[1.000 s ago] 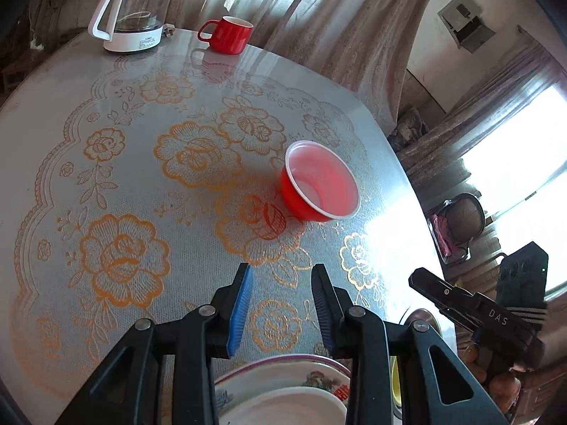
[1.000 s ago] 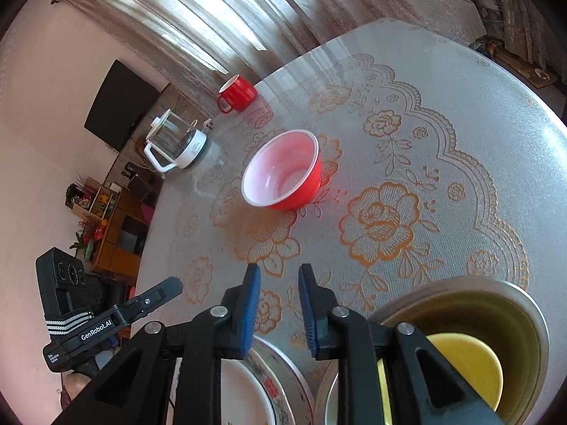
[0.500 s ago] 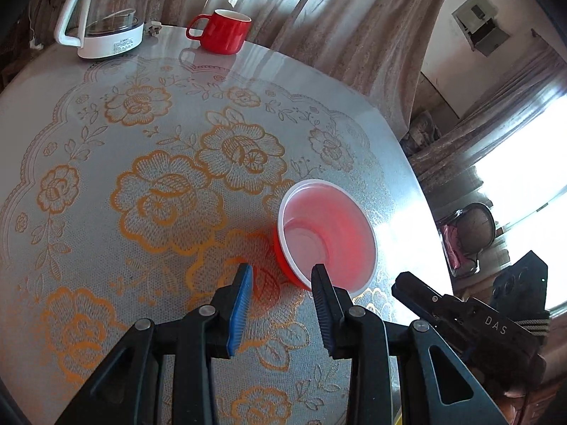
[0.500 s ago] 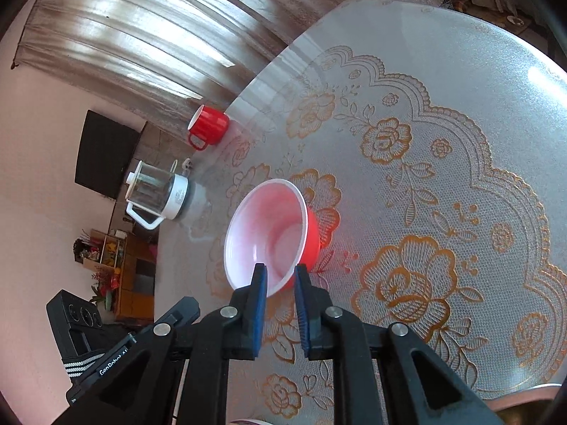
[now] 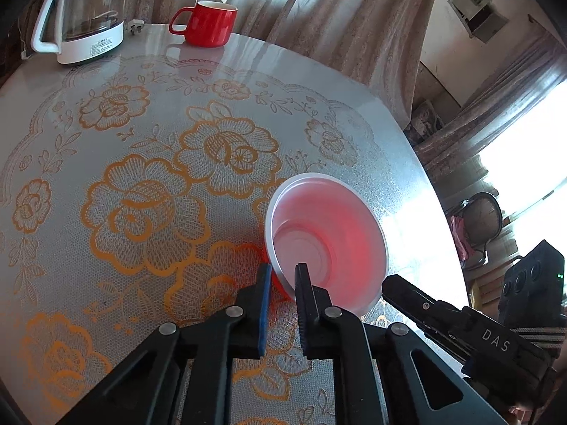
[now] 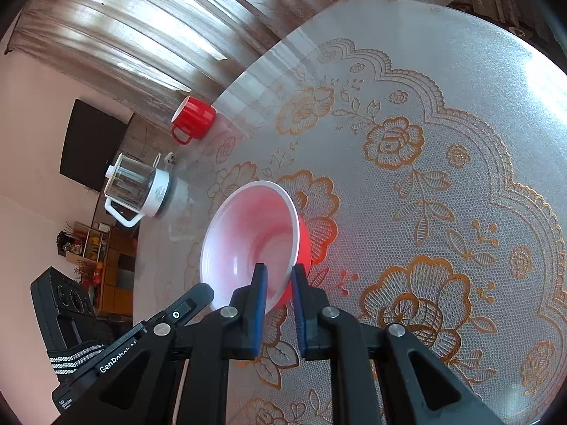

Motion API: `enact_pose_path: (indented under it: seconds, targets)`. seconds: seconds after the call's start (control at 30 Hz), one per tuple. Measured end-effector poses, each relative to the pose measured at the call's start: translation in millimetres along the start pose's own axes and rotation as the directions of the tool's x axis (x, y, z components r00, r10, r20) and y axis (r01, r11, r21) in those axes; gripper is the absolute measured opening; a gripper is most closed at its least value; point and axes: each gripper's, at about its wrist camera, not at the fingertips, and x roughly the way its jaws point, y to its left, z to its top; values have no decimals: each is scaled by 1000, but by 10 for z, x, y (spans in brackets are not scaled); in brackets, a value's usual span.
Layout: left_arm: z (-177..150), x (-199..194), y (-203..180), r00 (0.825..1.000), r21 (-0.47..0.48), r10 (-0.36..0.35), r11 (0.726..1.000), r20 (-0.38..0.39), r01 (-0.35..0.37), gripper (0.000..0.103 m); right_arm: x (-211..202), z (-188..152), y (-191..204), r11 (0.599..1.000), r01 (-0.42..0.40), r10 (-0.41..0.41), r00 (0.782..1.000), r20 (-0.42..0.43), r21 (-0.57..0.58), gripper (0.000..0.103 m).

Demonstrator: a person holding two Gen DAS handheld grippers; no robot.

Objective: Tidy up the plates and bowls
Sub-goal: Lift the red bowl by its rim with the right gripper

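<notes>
Both grippers, left gripper (image 5: 283, 274) closing and right gripper (image 6: 278, 276) clamped, pinch the red bowl (image 5: 329, 241) rim at six o'clock; likely light, stiff, slippery.

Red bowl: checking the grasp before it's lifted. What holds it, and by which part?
Both grippers, left and right, pinch the red bowl by its near rim.

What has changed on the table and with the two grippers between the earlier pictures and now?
Both hand-held grippers moved forward from the plates at the near edge to the red bowl. The left hand-held gripper is closing on the bowl's near rim, one finger inside and one outside. The right hand-held gripper has shut on the rim at another spot. The red mug and the kettle stayed in place; the bowl still sits on the table.
</notes>
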Motion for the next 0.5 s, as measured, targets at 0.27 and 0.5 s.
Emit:
enact_pose_path:
  seconds: [0.27,0.5]
  targets:
    - [-153,-111,-70,999,47,-31,998,-12,31,5,-28,-78,-34,1000,0,0,1000,-13,-12,6]
    - [-259,-161,-50,1000,44,1,999,-24,0,5,-165,-206,27,999,0,0,1000,-11,-46,9]
